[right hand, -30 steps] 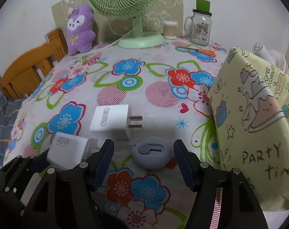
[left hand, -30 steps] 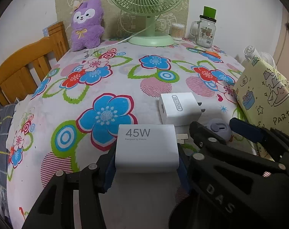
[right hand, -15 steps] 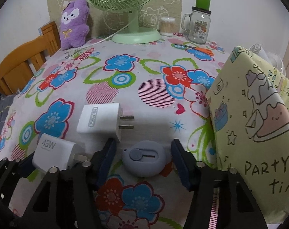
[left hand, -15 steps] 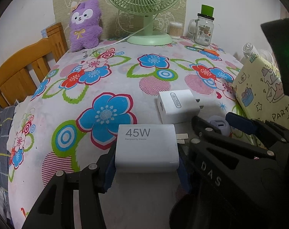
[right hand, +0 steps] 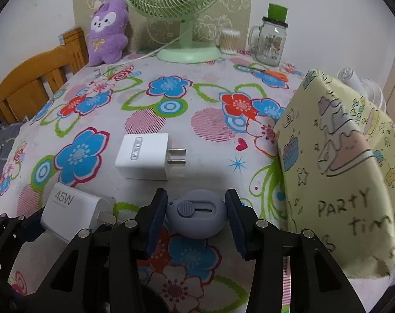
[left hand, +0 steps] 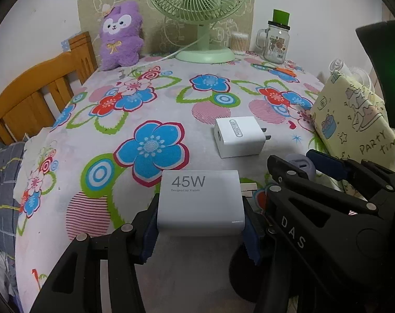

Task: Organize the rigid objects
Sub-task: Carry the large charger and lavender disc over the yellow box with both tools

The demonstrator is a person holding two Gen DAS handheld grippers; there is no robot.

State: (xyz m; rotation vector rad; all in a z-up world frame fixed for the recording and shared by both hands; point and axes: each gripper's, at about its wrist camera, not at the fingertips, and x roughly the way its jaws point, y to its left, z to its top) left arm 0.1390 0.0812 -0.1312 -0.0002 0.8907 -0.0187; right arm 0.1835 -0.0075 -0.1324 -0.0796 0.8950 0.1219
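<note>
My left gripper (left hand: 200, 204) is shut on a white 45W charger (left hand: 200, 203), which rests on the flowered tablecloth (left hand: 150, 99) with its prongs pointing right. My right gripper (right hand: 196, 195) is closing around a grey oval cutter (right hand: 197, 216); its blue pads (right hand: 157, 219) touch both sides of the cutter. A smaller white charger (right hand: 142, 156) lies flat just beyond the cutter, prongs to the right. In the left wrist view the right gripper (left hand: 296, 159) shows at the right with the cutter (left hand: 303, 167) between its fingers.
A yellow cartoon-print bag (right hand: 340, 169) stands close on the right. At the back are a green fan (left hand: 205, 52), a purple plush (left hand: 120, 36), a glass jar (left hand: 277, 41) and a cotton swab box (left hand: 239, 43). A wooden chair (left hand: 41, 91) flanks the left edge.
The right gripper moved forward over the grey cutter and its jaws narrowed until the pads reached the cutter's sides. The left gripper and the 45W charger stayed put.
</note>
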